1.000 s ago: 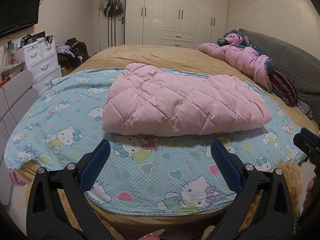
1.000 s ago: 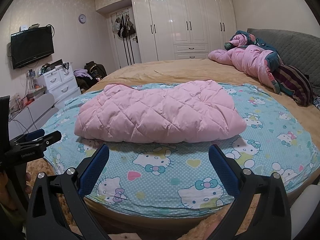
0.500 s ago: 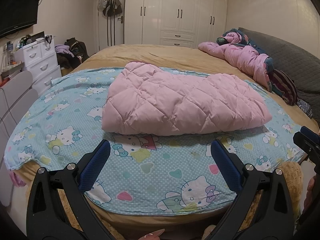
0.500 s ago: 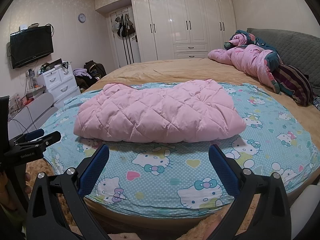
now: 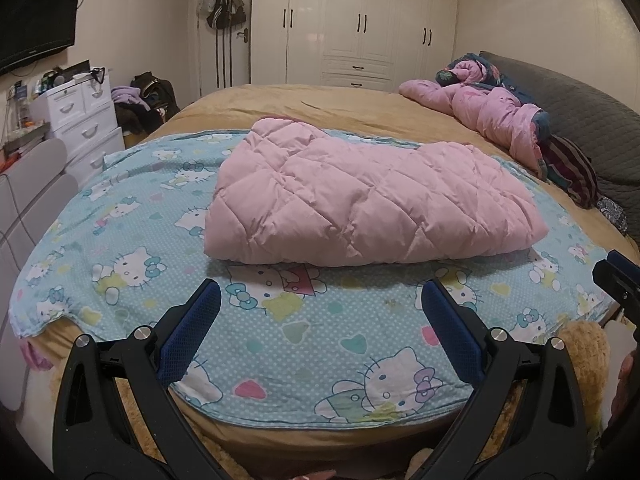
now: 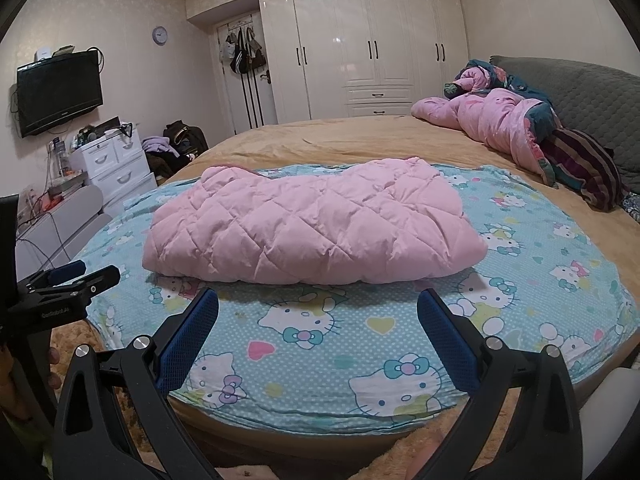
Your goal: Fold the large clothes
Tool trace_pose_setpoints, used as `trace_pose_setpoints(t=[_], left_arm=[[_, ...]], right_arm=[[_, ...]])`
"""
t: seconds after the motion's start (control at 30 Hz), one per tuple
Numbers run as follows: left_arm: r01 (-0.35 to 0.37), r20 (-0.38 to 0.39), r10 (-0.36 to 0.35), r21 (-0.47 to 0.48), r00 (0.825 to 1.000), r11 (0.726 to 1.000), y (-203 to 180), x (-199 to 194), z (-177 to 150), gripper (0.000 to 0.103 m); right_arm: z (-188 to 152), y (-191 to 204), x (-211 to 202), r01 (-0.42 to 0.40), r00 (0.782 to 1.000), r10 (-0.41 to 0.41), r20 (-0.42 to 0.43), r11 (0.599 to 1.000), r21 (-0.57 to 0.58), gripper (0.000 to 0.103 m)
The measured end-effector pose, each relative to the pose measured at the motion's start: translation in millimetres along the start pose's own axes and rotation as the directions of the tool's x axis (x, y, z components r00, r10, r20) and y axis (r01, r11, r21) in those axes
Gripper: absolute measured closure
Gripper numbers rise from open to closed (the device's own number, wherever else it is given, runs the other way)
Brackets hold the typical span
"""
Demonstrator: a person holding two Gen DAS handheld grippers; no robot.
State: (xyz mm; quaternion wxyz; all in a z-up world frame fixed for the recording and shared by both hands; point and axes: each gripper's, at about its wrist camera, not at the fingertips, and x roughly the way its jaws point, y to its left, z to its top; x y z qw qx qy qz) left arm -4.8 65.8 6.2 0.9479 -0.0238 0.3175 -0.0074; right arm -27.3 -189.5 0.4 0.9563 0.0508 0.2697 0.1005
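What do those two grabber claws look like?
The left gripper and the right gripper match: black plastic frames with triangular cut-outs, silver screws, and two long fingers lined with bumpy blue pads. Small white lettering marks the left one's side.

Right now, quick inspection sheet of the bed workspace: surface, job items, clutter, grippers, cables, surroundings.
Surface: cartoon-cat print sheet spread over a tan bed cover; lies fairly flat.
Job's things: pink quilted jacket lies folded into a bundle mid-sheet, untouched by either gripper.
Clutter: crumpled pink duvet and striped cloth at the far right of the bed, off the sheet.
Grippers: left gripper open, empty, short of the jacket; right gripper open, empty, likewise.
Cables: loose wires by the wall under the TV, off the bed.
Surroundings: white wardrobe, white drawer unit, bags hung on the door.
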Motion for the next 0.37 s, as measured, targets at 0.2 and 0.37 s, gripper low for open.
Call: trace_pose_setpoints(t=[0.2,0.37], left_arm=[[-0.013,-0.022,0.013,-0.033,1.000,0.999,10,8,1,0.009],[-0.119,-0.093,0.111,-0.085,0.990,0.989,69,44,20,0.009]], right_arm=[[-2,-34,-6,0.070,0.997,-0.071,0.004,0.994,0.081,0.004],[-18,-138,-23,0.324,0.945,-0.325,-0.037,0.914,0.243,0.004]])
